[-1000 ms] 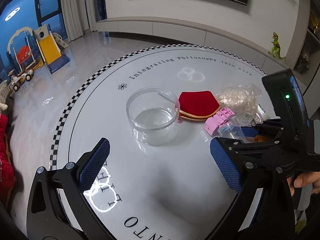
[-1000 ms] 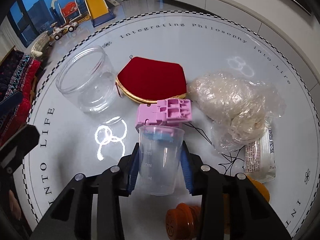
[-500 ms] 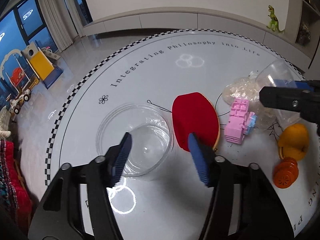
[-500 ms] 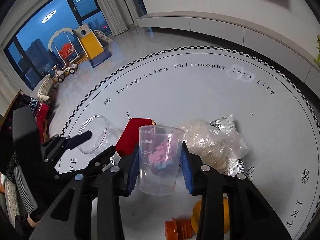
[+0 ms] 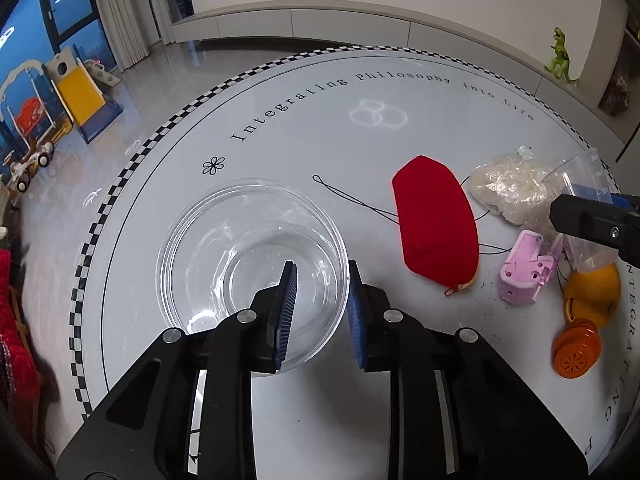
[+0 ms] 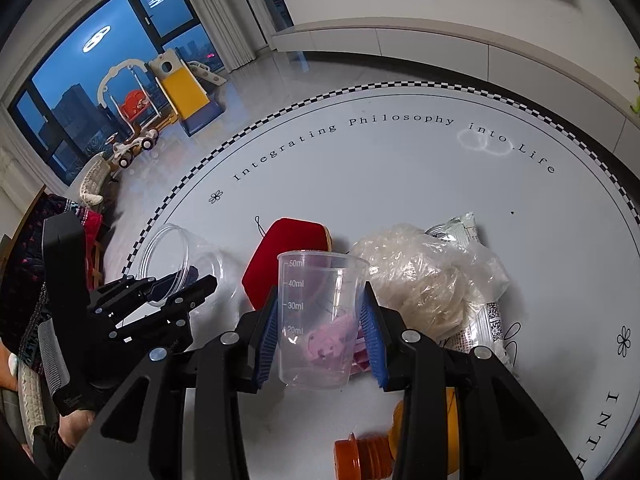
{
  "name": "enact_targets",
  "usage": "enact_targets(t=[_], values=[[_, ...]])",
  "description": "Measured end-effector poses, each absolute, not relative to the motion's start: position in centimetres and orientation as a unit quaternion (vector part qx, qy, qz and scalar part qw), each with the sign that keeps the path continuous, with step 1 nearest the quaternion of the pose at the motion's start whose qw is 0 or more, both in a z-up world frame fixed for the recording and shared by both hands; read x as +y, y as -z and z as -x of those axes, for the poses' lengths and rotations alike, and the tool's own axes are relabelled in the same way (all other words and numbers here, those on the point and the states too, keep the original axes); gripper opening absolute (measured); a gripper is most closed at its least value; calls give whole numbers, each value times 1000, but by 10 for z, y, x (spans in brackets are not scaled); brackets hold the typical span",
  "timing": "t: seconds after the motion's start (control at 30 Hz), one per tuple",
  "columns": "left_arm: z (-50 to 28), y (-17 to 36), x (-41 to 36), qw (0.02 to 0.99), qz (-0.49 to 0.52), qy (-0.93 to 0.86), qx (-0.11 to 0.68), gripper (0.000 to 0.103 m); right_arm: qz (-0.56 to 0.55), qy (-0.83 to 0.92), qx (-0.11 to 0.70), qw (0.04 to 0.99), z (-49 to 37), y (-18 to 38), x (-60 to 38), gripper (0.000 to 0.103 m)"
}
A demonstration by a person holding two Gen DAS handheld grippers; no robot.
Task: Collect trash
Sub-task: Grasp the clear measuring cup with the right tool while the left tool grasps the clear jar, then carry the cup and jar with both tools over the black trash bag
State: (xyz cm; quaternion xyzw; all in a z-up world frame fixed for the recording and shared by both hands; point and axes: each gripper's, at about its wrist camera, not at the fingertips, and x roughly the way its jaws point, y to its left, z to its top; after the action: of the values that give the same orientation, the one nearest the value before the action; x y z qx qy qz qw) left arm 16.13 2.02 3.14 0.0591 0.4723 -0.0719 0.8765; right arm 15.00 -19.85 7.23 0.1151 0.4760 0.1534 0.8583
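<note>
My right gripper (image 6: 322, 334) is shut on a clear plastic measuring cup (image 6: 320, 320) and holds it upright above the table; the cup also shows at the right edge of the left wrist view (image 5: 580, 172). My left gripper (image 5: 318, 312) has one finger inside and one outside the near rim of a wide clear jar (image 5: 252, 256); its pads stand close on either side of the jar wall. The jar (image 6: 176, 260) shows at the left of the right wrist view too. A crumpled clear plastic bag (image 6: 424, 272) lies beyond the cup.
On the round white table (image 5: 360, 140) lie a red pouch (image 5: 434, 232), a pink plastic block (image 5: 524, 272), a yellow-orange object (image 5: 592, 292), an orange cap (image 5: 576, 354) and a white wrapper (image 6: 492, 320). Thin black string (image 5: 352, 200) trails near the pouch.
My left gripper has narrowed and moved down over the jar's near rim. My right gripper has lifted the cup off the table and holds it higher.
</note>
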Motion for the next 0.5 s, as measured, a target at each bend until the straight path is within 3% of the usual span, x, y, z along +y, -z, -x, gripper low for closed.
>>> enact_targets(t=[0.13,0.5], values=[[-152,-34,24,881,-46,71,466,7,-115,-153,476,858,-143,-72,-193,40],[-104,-51,34,893,-31,68,443,7,-117,-158,471,860,-119,-86,-183,40]])
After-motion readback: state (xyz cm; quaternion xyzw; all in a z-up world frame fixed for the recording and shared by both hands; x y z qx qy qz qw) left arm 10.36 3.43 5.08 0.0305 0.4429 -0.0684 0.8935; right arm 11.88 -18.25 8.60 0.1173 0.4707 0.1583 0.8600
